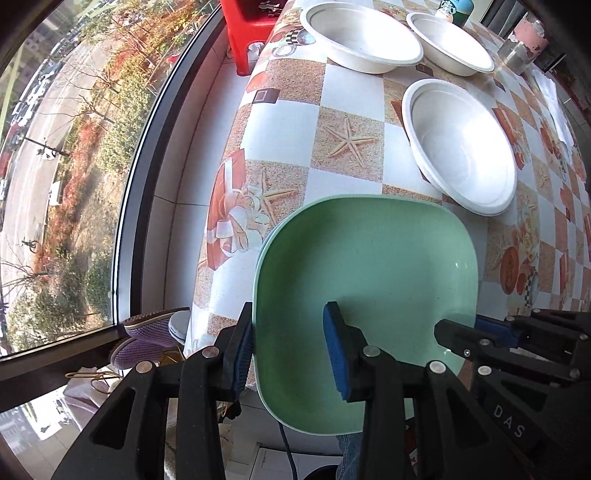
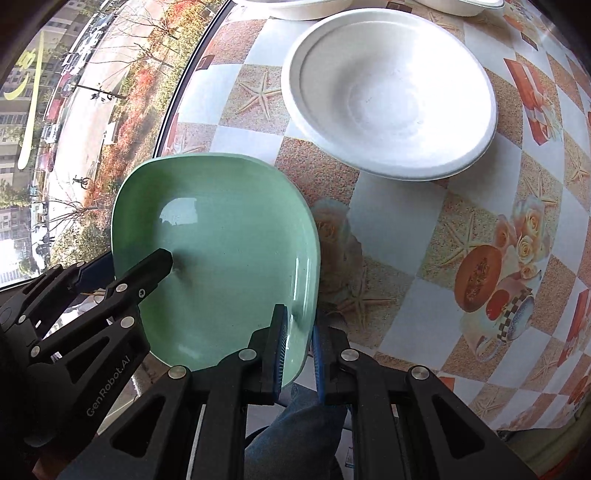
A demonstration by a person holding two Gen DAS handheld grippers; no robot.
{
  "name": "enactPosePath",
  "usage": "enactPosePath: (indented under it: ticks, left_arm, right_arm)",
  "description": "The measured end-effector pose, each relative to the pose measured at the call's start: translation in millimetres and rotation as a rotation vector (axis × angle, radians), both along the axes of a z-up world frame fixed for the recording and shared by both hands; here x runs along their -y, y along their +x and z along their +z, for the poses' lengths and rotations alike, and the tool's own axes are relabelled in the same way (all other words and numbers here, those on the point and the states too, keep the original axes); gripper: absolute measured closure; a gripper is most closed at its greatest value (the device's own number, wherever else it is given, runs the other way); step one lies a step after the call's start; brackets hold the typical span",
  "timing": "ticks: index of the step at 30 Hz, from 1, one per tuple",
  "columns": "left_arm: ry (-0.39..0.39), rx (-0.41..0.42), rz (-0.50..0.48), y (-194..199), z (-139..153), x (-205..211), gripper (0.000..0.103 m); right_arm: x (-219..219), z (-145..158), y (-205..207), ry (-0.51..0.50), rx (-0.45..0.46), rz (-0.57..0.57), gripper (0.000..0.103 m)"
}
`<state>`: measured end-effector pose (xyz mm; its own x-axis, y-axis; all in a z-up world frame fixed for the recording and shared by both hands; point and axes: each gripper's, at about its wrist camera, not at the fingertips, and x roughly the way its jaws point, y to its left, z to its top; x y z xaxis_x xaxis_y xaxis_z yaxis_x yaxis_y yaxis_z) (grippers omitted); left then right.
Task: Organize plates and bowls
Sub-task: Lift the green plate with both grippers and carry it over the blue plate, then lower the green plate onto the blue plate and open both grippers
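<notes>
A green square plate (image 1: 369,280) lies at the table's near corner, partly over the edge; a second plate's rim shows just under its left side. It also shows in the right wrist view (image 2: 229,251). My left gripper (image 1: 291,347) straddles the plate's left rim, jaws apart, one finger outside and one inside. My right gripper (image 2: 297,347) is shut on the plate's right rim. Three white bowls sit beyond: the nearest (image 1: 458,144), also seen in the right wrist view (image 2: 391,88), and two farther ones (image 1: 358,35) (image 1: 450,42).
The table (image 1: 332,96) wears a checkered starfish cloth. A red stool (image 1: 247,33) stands at its far left by the window. A cup (image 1: 454,9) and a glass jar (image 1: 522,44) stand at the far end. Shoes (image 1: 155,332) lie on the floor.
</notes>
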<state>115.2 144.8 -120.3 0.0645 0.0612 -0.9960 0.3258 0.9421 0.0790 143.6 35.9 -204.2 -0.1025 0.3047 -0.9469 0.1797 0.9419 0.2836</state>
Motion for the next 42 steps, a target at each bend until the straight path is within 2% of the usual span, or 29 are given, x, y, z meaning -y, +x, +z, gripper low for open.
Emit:
enactPosePath:
  ticks: [4, 5, 6, 9, 11, 15, 16, 18, 23, 26, 28, 33, 42]
  left_arm:
    - [-0.011, 0.039, 0.028, 2.7, -0.9, -11.9, 0.036]
    - [-0.021, 0.055, 0.042, 2.8, 0.2, -16.9, 0.034]
    - [-0.029, 0.067, 0.060, 3.0, 2.0, -22.6, 0.033]
    - [-0.036, 0.133, 0.148, 2.6, 9.6, -46.2, 0.029]
    - [-0.044, 0.194, 0.247, 0.6, 16.1, -68.3, 0.028]
    - [-0.058, 0.322, 0.505, -8.9, 24.3, -119.3, 0.024]
    - [-0.044, 0.341, 0.552, -10.8, 22.1, -129.1, 0.024]
    - [0.003, 0.343, 0.631, -11.8, 12.2, -145.1, 0.024]
    - [0.043, 0.331, 0.861, -10.5, -19.0, -185.3, 0.024]
    - [0.018, 0.315, 0.999, -10.1, -36.0, -207.5, 0.024]
    - [-0.015, 0.295, 1.051, -8.8, -47.2, -216.3, 0.024]
    - [-0.073, 0.245, 1.087, -0.6, -69.2, -214.5, 0.024]
    - [-0.098, 0.214, 1.067, 2.9, -70.2, -206.1, 0.024]
  right_arm:
    - [-2.3, -3.5, 2.8, -0.003, -0.002, 0.009, 0.087]
    - [2.2, -1.4, -0.8, -0.009, 0.002, 0.019, 0.086]
    - [2.7, -0.5, -0.8, -0.012, 0.007, 0.027, 0.081]
    - [1.7, 7.0, -1.8, -0.035, 0.039, 0.031, 0.030]
    - [6.9, 11.8, -3.4, -0.056, 0.067, 0.044, 0.027]
    - [17.4, 25.4, -11.5, -0.080, 0.107, 0.079, 0.026]
    - [20.5, 30.1, -14.2, -0.092, 0.124, 0.086, 0.015]
    - [29.9, 36.0, -25.0, -0.119, 0.158, 0.082, 0.004]
    - [48.3, 39.3, -57.0, -0.157, 0.166, 0.056, 0.004]
    - [67.4, 45.3, -69.6, -0.178, 0.164, 0.033, 0.004]
    - [88.1, 50.8, -75.8, -0.186, 0.160, 0.021, 0.004]
    - [97.5, 57.9, -75.8, -0.209, 0.144, -0.002, 0.004]
    - [91.2, 64.1, -75.6, -0.208, 0.128, 0.007, 0.004]
